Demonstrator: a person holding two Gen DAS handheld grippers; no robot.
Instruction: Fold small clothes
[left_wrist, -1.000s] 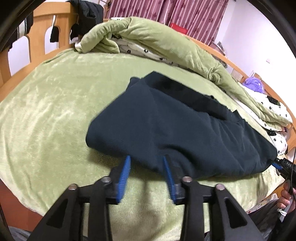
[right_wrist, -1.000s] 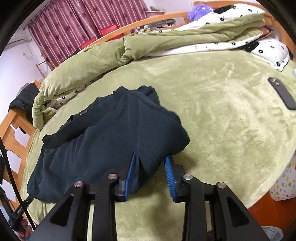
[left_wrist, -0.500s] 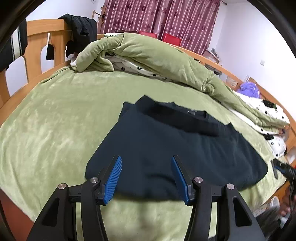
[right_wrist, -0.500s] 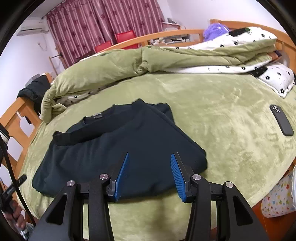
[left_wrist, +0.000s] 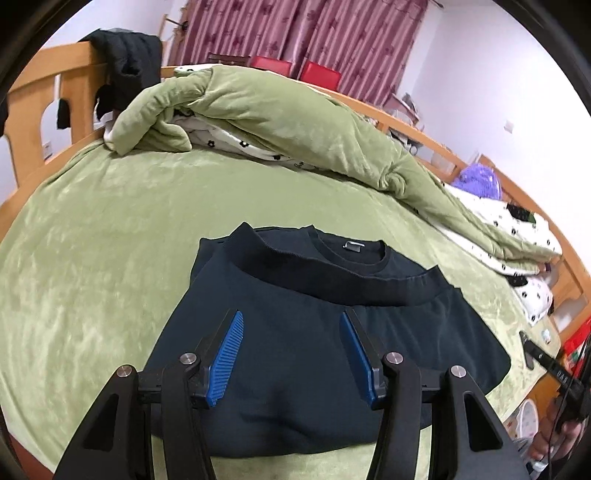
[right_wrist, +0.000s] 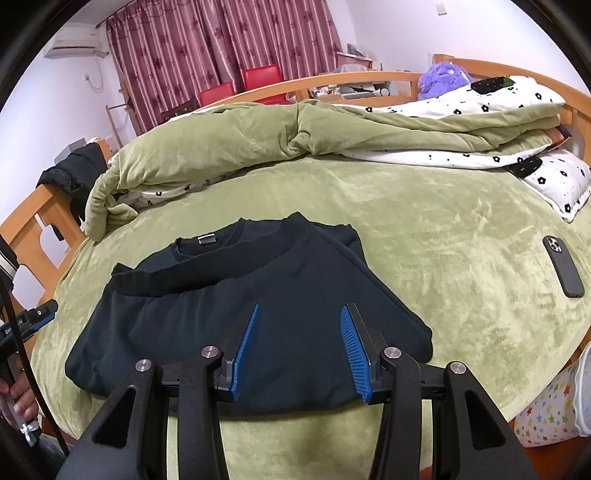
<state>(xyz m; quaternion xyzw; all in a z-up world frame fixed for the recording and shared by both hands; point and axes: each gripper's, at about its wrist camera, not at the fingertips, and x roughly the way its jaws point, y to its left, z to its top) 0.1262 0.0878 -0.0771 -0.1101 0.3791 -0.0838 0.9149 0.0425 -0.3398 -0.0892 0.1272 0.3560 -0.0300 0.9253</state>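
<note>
Having let go of the dark navy knit sweater (left_wrist: 325, 354), your left gripper (left_wrist: 291, 354) and right gripper (right_wrist: 299, 347) now gape wide and empty; it lies folded just beyond your fingers, fold done.

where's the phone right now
In the right wrist view the phone lies flat on the green bedspread, right of the dark sweater, below the flowered pillow.

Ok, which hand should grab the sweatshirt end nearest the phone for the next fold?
Right, probably. The right gripper hangs open over that end of the sweatshirt, and the phone lies on its side of the bed. The left gripper is open nearer the opposite end.
</note>
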